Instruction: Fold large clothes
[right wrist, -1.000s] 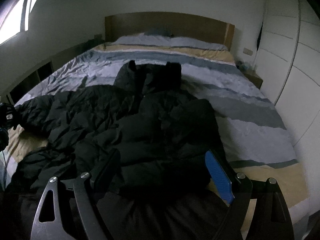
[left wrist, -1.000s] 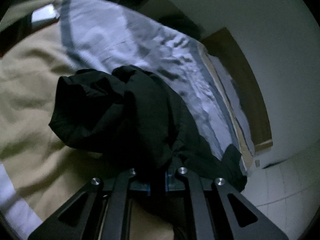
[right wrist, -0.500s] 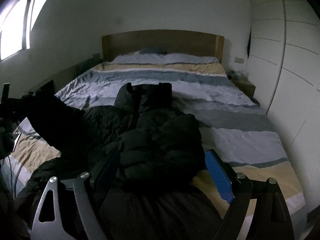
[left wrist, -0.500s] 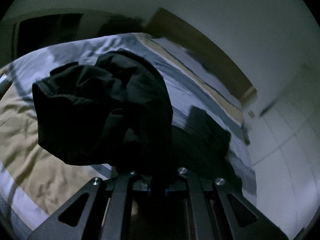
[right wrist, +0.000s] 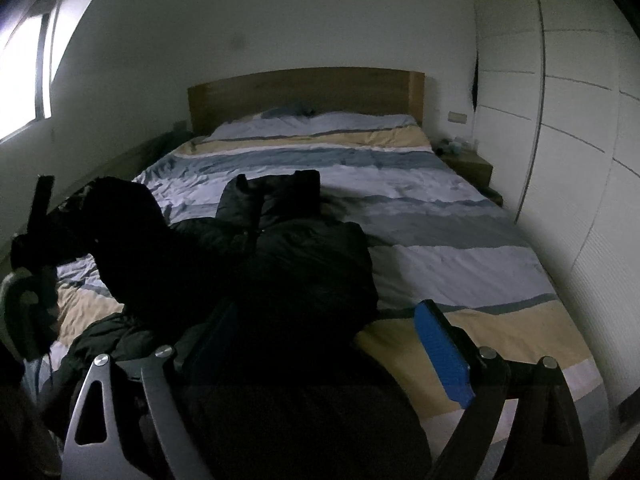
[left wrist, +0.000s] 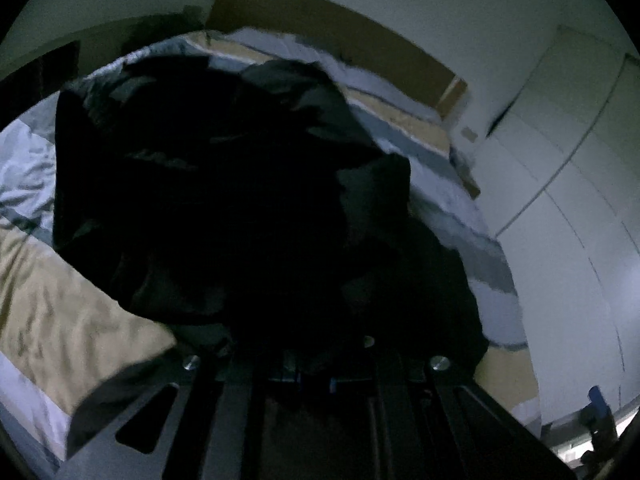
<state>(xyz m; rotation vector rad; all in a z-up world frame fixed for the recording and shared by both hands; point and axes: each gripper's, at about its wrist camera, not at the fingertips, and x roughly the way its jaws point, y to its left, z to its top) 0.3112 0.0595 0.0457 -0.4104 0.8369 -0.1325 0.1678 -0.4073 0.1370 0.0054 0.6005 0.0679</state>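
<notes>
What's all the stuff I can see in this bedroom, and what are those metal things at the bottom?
Puffer jacket: one, black, spread on the near half of the bed, one sleeve lifted at the left.
Bed cover: one, striped blue, grey, white and tan, over the whole bed.
Pillows: pale blue, count unclear, at the head of the bed.
Headboard: one, brown wood, against the far wall.
Nightstand: one, brown wood, right of the bed, small items on top too dim to name.
Wardrobe: one, white, along the right wall.
Window: one, bright, on the left wall.
Left claw: one, black, shut on the jacket's sleeve.
Right claw: one, black with blue pads, opening above the jacket, gripping nothing.
</notes>
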